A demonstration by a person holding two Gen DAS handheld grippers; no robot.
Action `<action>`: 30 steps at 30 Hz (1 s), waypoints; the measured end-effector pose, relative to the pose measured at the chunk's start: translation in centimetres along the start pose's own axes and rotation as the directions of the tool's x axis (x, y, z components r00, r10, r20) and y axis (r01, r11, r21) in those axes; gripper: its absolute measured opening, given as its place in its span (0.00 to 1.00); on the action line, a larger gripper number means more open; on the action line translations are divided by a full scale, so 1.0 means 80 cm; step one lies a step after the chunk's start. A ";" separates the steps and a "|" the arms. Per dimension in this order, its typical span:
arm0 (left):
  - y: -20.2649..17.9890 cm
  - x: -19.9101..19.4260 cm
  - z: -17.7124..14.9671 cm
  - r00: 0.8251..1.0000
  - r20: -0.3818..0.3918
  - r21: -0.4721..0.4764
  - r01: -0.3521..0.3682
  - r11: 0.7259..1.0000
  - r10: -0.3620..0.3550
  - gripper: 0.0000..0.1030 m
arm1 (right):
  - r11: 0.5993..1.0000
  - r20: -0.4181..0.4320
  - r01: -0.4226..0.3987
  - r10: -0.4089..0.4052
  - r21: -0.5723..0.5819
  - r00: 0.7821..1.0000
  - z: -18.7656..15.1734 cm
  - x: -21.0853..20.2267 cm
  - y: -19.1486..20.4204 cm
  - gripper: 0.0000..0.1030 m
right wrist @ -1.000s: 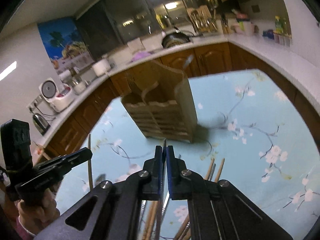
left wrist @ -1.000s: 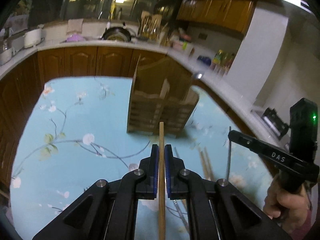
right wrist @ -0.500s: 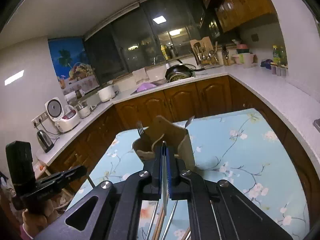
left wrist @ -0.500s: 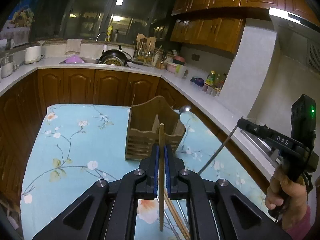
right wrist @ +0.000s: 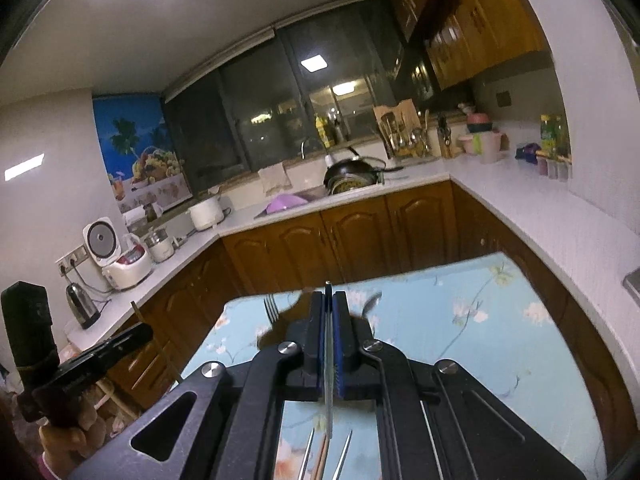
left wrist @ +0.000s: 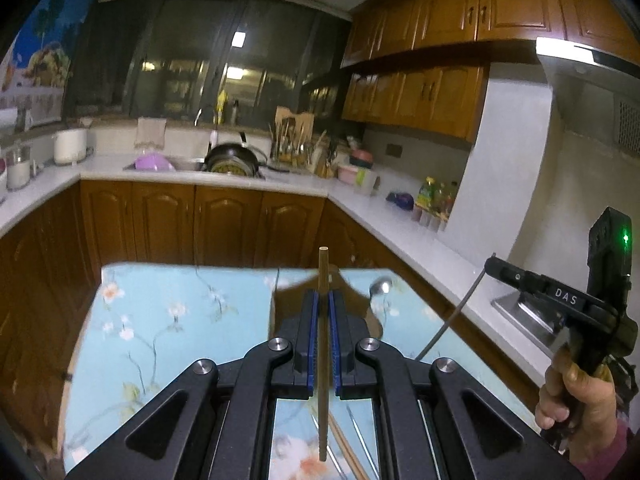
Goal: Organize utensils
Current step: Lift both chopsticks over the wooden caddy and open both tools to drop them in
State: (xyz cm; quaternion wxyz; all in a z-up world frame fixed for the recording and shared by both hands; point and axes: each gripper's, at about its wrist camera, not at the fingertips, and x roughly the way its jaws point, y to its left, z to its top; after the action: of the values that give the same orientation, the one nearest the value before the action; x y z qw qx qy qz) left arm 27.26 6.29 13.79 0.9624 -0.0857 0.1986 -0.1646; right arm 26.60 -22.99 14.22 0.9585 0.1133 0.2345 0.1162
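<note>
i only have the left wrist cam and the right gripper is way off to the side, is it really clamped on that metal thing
Observer: Yes. In the right wrist view the right gripper is shut on a thin metal utensil, which hangs down below the pads.
Operator: anything in the holder besides the spoon
Observer: A fork stands tines up at the holder's left side in that view.
</note>
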 end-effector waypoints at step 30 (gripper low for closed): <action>0.036 0.233 -0.061 0.991 0.061 -0.109 -0.112 0.988 0.119 0.03 | 0.996 -0.071 0.086 -0.084 0.029 0.994 -0.019 0.140 -0.041 0.04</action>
State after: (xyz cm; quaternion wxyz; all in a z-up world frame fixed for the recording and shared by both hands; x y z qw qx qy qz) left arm 42.25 1.97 2.09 0.9706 -0.1300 0.1791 -0.0949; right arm 36.09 -22.74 7.30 0.9518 0.1146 0.2744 0.0754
